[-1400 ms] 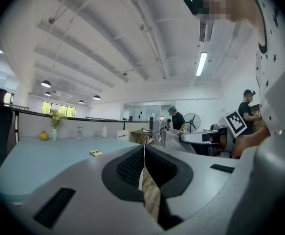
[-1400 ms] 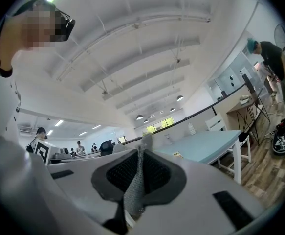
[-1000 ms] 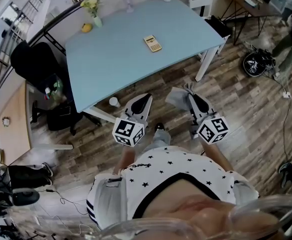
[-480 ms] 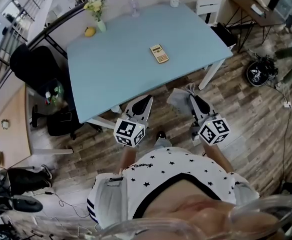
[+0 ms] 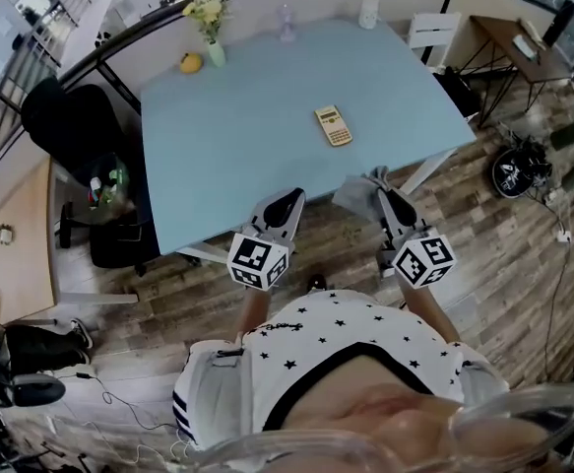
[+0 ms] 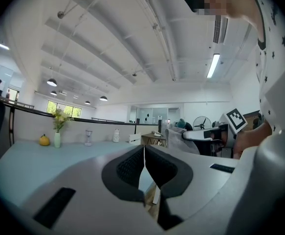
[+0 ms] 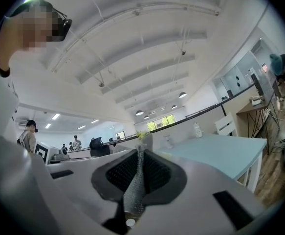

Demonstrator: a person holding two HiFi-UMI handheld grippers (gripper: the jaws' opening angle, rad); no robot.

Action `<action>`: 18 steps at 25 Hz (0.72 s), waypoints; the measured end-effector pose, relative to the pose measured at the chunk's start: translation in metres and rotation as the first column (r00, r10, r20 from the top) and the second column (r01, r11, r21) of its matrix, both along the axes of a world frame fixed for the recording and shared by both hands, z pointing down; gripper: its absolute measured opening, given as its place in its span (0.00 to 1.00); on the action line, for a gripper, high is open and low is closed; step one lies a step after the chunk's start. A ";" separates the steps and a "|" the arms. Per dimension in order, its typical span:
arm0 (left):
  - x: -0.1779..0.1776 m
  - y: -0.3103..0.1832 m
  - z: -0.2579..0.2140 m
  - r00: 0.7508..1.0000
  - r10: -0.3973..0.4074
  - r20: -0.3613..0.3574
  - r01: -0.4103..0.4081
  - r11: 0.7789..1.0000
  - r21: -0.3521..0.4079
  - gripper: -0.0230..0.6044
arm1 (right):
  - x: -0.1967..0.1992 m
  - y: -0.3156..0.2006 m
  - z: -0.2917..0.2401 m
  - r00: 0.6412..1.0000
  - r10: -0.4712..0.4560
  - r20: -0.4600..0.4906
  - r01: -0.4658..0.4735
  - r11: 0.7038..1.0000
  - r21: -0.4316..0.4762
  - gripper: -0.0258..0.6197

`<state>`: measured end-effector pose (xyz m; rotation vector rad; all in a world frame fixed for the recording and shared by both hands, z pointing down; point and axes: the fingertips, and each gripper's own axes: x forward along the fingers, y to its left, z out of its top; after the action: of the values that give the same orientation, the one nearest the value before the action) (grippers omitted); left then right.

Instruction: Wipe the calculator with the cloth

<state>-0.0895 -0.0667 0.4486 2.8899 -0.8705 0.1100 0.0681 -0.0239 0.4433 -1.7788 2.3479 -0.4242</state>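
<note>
A person stands at the near edge of a pale blue table (image 5: pixel 218 156), right gripper (image 5: pixel 377 187) clamped on a grey cloth (image 5: pixel 353 193), left gripper (image 5: pixel 285 205) closed, empty; the calculator (image 5: pixel 333 125) lies farther in, well apart from both

Person's top: white short-sleeved shirt with small black stars (image 5: pixel 336 328), black band edging neckline. Dark-striped sleeve cuff (image 5: pixel 180 408) at one side. In hands: left gripper (image 5: pixel 288 203), pale grey tapered shell, black mesh-textured pads (image 6: pixel 130 168), black rectangular slot in shell, white cube with black square markers (image 5: pixel 257 261) at rear. Beside it, right gripper (image 5: pixel 387 197): same grey shell, same black pads (image 7: pixel 119 174), matching marker cube (image 5: pixel 423 260).
</note>
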 end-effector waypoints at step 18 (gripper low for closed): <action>-0.034 -0.067 0.006 0.974 -0.220 0.047 0.219 0.975 0.022 0.09 | -0.019 -0.106 0.010 0.979 -0.202 0.032 0.202 0.979 0.007 0.10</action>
<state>-0.1239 -0.1336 0.4549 2.7929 -1.1980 0.1531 0.0495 -0.1304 0.4534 -1.5246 2.5139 -0.4720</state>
